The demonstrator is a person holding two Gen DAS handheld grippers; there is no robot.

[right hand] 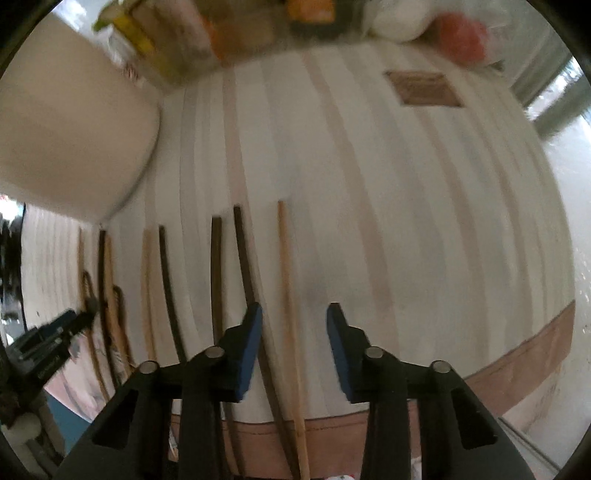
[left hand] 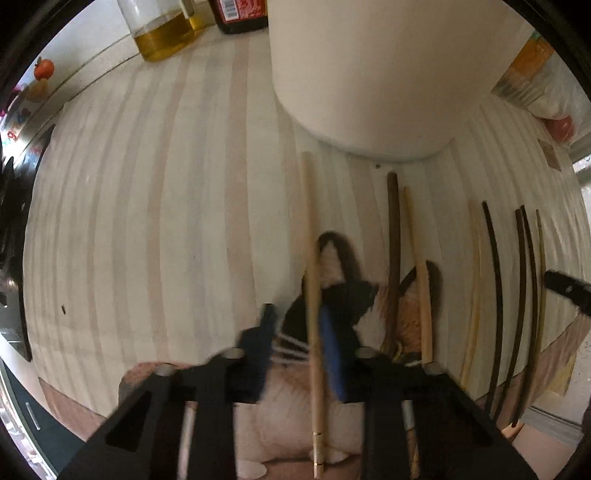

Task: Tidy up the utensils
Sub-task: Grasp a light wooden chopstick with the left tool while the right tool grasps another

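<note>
Several chopsticks, light and dark, lie side by side on a striped wooden board (left hand: 166, 221). A tall cream holder (left hand: 362, 74) stands at their far end; it also shows in the right wrist view (right hand: 70, 140). My left gripper (left hand: 299, 328) is open, its blue pads either side of a light chopstick with a gold end (left hand: 314, 295) that lies over a cat-print mat (left hand: 410, 314). My right gripper (right hand: 293, 332) is open, its pads either side of the rightmost light chopstick (right hand: 288, 295), with a dark chopstick (right hand: 243, 258) just left of it.
An oil bottle (left hand: 162, 33) and a dark sauce bottle (left hand: 240, 14) stand behind the board on the left. Food packets (right hand: 207, 33) and a plastic bag (right hand: 443, 26) lie along the back. A brown label (right hand: 424, 88) sits on the board's far right.
</note>
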